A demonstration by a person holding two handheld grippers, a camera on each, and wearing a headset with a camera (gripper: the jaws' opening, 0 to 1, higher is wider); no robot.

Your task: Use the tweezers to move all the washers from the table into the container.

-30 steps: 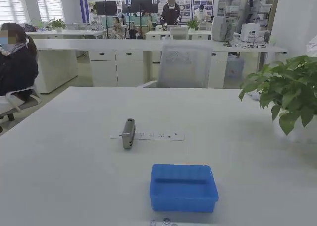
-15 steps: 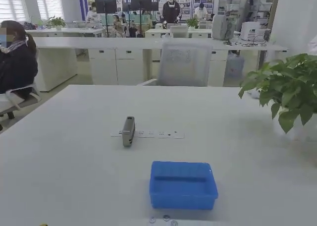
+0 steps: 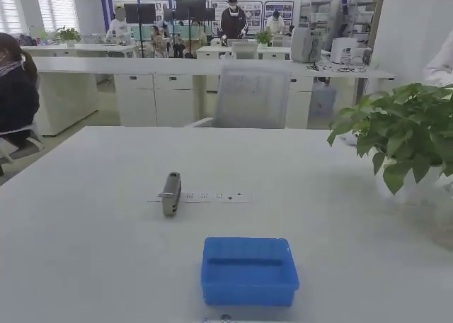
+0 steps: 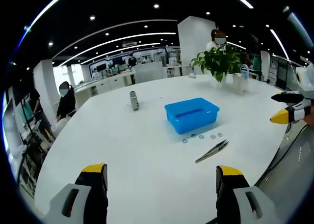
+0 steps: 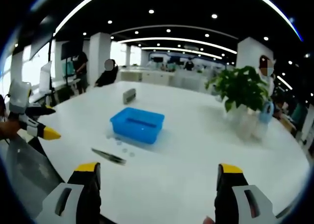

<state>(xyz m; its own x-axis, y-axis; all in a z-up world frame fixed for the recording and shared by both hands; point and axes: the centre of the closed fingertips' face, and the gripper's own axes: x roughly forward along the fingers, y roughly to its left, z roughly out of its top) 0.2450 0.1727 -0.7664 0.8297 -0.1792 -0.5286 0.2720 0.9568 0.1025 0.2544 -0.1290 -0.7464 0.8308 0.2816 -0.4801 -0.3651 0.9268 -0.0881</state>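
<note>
An open office with long white counters and several people fills the background of the head view, and a grey mesh chair (image 3: 253,96) stands behind the wide white desk (image 3: 85,252). On the desk, near the lower edge of the view, stands the blue rectangular plastic container (image 3: 249,272). Just in front of it, at the very bottom edge, one or two of the small metal washers (image 3: 225,317) are visible. Farther back, a grey oblong device (image 3: 170,193) lies at the end of a flat socket strip. A green leafy plant (image 3: 407,132) stands at the right side.

In the left gripper view, the left gripper (image 4: 162,177) is spread wide above the near part of the desk and holds nothing. The container is in the middle of the desk. The washers lie in a short row just beside its near wall, and the thin metal tweezers (image 4: 212,151) lie flat on the desk near them, closer to the camera.

In the right gripper view, the right gripper (image 5: 157,177) is also spread wide and is empty. Here the washers lie between the container and the tweezers, all on the desk, and the plant stands well apart from them.
</note>
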